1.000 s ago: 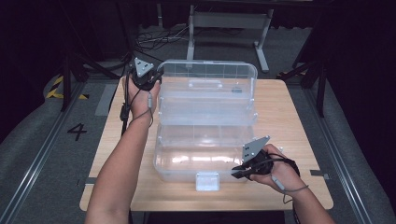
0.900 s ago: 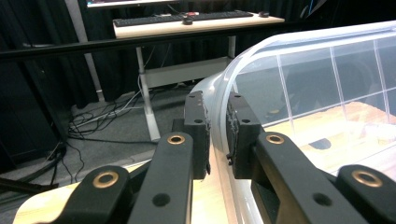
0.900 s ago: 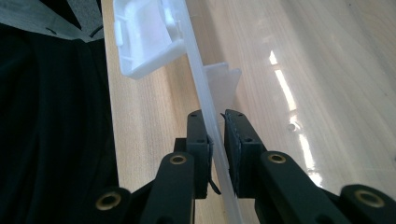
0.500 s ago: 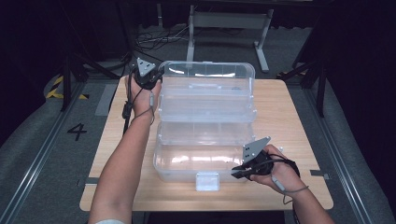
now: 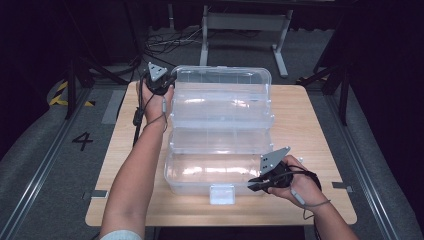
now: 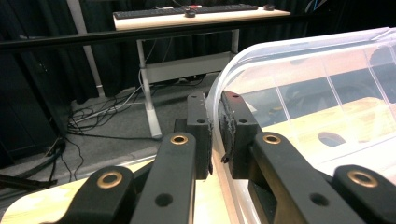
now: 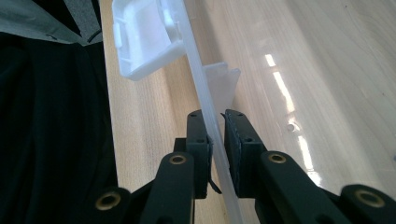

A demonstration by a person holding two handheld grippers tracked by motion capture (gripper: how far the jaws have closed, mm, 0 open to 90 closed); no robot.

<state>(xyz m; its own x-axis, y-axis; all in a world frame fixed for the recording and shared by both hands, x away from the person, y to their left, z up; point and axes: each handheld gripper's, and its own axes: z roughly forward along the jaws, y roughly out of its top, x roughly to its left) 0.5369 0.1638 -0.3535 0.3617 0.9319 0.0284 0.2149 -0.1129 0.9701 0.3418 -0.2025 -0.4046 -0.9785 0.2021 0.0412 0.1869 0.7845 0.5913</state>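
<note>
A: On the wooden table (image 5: 310, 130), the clear plastic box (image 5: 220, 135) sits spread open in stepped tiers. Which way does it run?

B: Long axis of the whole spread runs from the near edge of the table to the far edge. Each tier lies crosswise to that. The white latch (image 5: 221, 194) marks the near end; the domed lid (image 5: 222, 77) stands at the far end, hollow side facing the person.

A: Left gripper (image 5: 167, 81)?

B: At the far left corner of the box, on the lid's rim. In the left gripper view (image 6: 214, 128) the rim passes between the two jaws, which stand nearly together. A thin gap shows beside the plastic, so I read them as just about clamped on that edge.

A: Right gripper (image 5: 254, 185)?

B: At the near wall of the box, right of the latch. In the right gripper view (image 7: 214, 135) the thin wall runs straight up between the jaws, and both pads lie against it: clamped.

A: What is hard to read?

B: The tiers are clear, so their edges blur into each other and into the table grain. The lid's right part runs out of the left gripper view. In the high view the person's left forearm (image 5: 135, 175) covers the box's left margin, and the right hand (image 5: 295, 180) hides the gripper's body.
</note>
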